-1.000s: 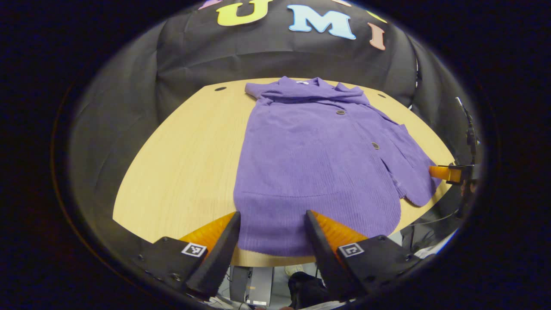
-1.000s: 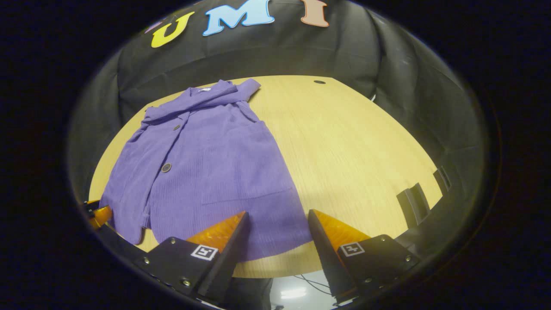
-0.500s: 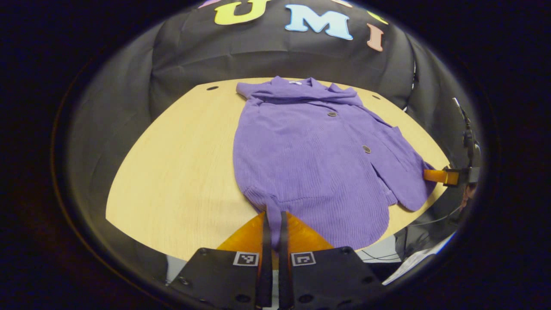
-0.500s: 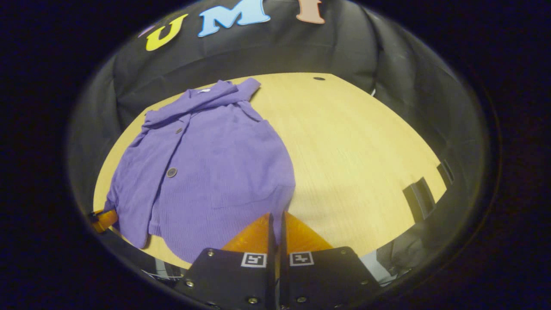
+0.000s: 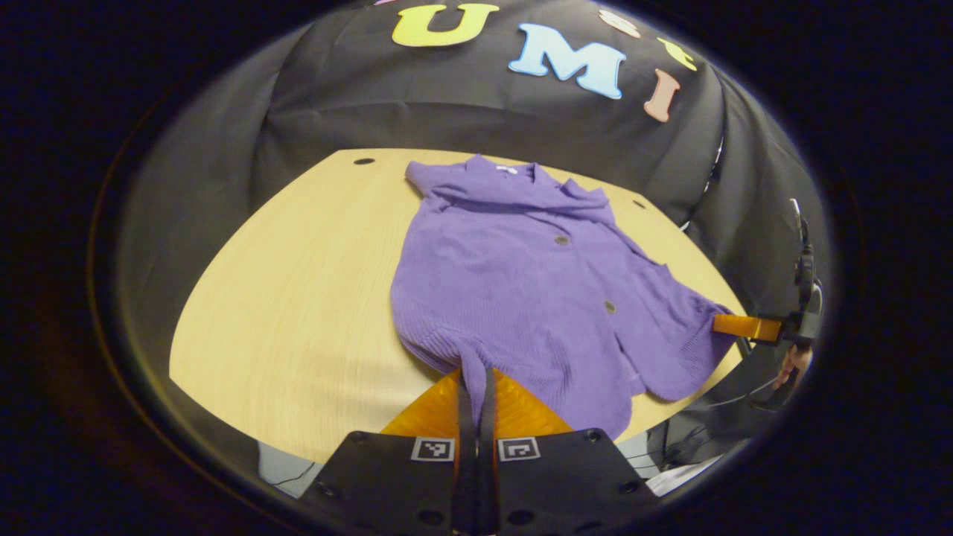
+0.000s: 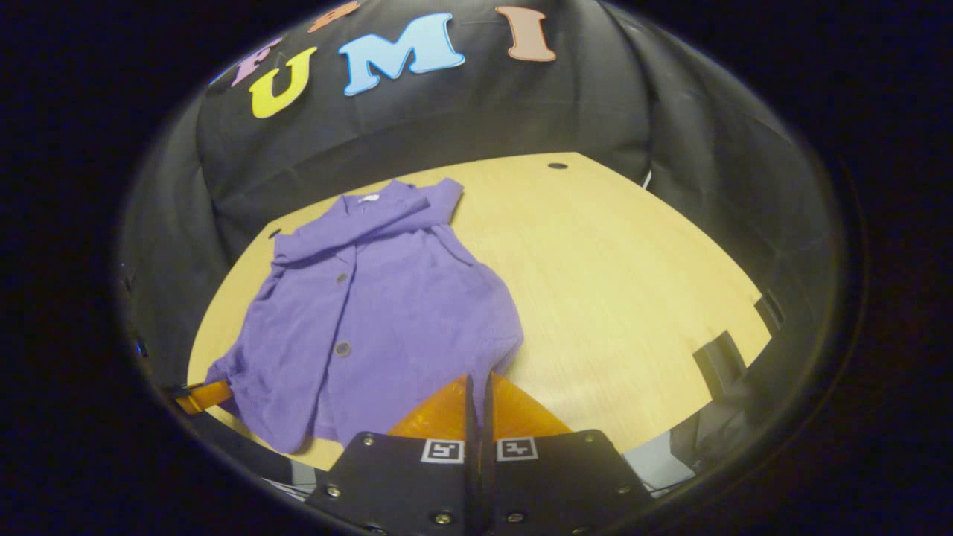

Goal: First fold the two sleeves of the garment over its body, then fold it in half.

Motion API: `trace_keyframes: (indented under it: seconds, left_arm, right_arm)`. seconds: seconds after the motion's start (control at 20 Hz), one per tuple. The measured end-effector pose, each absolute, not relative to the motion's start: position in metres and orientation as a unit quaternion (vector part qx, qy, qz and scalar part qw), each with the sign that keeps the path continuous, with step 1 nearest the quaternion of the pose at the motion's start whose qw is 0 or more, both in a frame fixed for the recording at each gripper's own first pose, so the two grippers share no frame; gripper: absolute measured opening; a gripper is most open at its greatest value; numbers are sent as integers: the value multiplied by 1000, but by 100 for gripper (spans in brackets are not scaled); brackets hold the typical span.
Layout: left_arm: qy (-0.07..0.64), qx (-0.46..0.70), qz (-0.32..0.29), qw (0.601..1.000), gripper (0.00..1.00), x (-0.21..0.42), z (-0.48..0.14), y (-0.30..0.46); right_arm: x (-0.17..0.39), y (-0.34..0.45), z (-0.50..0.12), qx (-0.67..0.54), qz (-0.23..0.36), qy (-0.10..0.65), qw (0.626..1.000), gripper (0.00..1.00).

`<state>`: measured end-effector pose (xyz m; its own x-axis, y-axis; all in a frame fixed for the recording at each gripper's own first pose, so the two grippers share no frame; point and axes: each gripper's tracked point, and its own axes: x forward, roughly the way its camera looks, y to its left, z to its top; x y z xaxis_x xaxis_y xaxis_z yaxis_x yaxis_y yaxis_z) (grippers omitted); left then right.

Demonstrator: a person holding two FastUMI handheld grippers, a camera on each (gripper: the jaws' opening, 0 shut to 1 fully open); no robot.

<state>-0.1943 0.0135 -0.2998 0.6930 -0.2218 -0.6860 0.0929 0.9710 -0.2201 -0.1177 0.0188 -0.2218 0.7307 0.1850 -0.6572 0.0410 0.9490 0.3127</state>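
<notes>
A purple buttoned garment [image 5: 521, 283] lies on the wooden table [image 5: 298, 283], collar at the far end and buttons up. My left gripper [image 5: 476, 370] is shut on the hem's near left corner, and the cloth puckers up to its tips. In the right gripper view, my right gripper [image 6: 479, 378] is shut on the hem's other corner of the garment [image 6: 372, 298]. Each gripper also appears across the hem in the other's view: the right gripper [image 5: 744, 326] at the far right, the left gripper [image 6: 201, 394] at the lower left. The hem hangs raised between them.
The table [image 6: 618, 275] has bare wood to the right of the garment. Two dark brackets [image 6: 718, 361] sit at its right edge. Small round holes [image 5: 364, 161] mark the far corners. A hand [image 5: 789, 361] holds the right gripper. The black cloth wall stands close behind.
Both grippers went from open around the hem to shut on its two corners. They have since lifted the hem off the table's near edge, and the cloth bunches toward them.
</notes>
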Motion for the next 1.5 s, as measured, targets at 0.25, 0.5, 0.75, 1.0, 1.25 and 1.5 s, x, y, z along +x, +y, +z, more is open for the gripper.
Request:
trace_keyframes:
  seconds: [0.25, 0.5, 0.75, 1.0, 1.25, 1.5]
  left_arm:
    - [322, -79, -119, 936, 6, -136, -236, -1]
    - [278, -90, -117, 949, 7, -67, -195, -6]
    - [265, -94, -80, 956, 7, 1, -177, 13]
    - [259, -97, -48, 960, 7, 72, -178, 23]
    - [262, -97, -29, 960, 7, 140, -186, 28]
    - [258, -75, -20, 963, 7, 204, -193, 26]
  right_arm:
    - [-77, 23, -164, 157, 57, 312, 935, 1]
    - [-23, 35, -115, 146, 92, 271, 947, 1]
    - [56, 41, -86, 165, 113, 257, 945, 1]
    - [132, 45, -86, 176, 123, 261, 941, 1]
    - [197, 52, -92, 196, 133, 273, 932, 1]
    - [254, 62, -102, 192, 139, 277, 931, 1]
